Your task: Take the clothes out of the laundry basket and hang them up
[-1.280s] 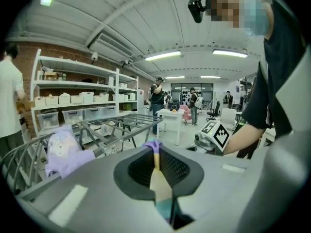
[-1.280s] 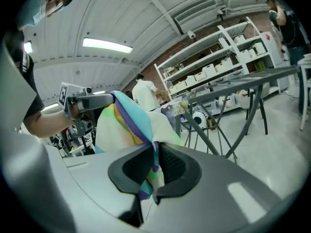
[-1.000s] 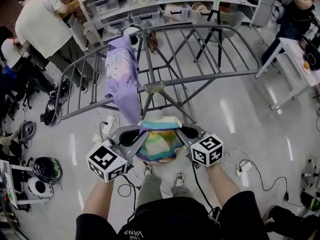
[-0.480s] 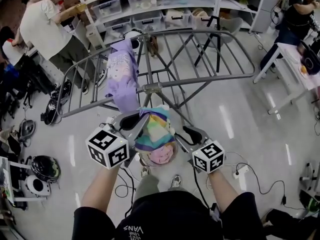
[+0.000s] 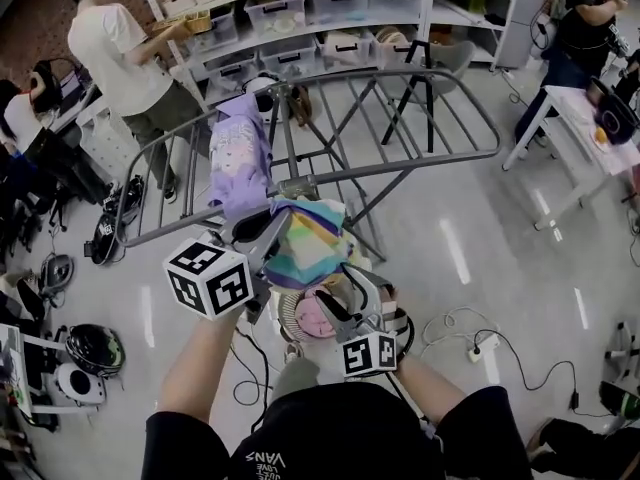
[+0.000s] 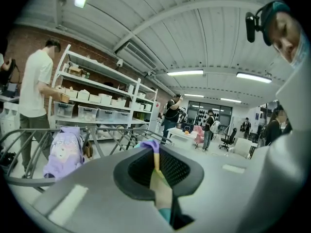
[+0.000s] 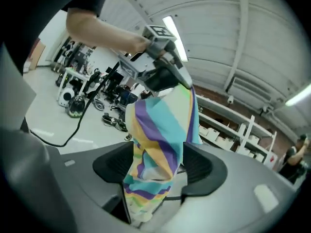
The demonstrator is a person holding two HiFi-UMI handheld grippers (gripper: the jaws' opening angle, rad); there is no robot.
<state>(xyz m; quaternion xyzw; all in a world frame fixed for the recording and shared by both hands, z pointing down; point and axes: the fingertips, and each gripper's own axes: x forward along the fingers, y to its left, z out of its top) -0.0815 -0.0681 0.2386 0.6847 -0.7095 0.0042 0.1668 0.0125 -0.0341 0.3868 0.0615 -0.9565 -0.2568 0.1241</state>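
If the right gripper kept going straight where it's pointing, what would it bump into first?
The striped cloth. It hangs right between the jaws of the right gripper, which have just been opening and do not pinch it. Behind it, probably close, the left gripper holds the cloth's top.

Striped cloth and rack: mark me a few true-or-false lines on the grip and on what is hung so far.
1. The left gripper is clamped on the striped cloth. True.
2. The right gripper is clamped on it too. False: its jaws have just been opening and stand apart, with the cloth hanging loose between them.
3. A purple garment hangs on the drying rack. True.
4. The basket is empty. False: a pink cloth lies in it.
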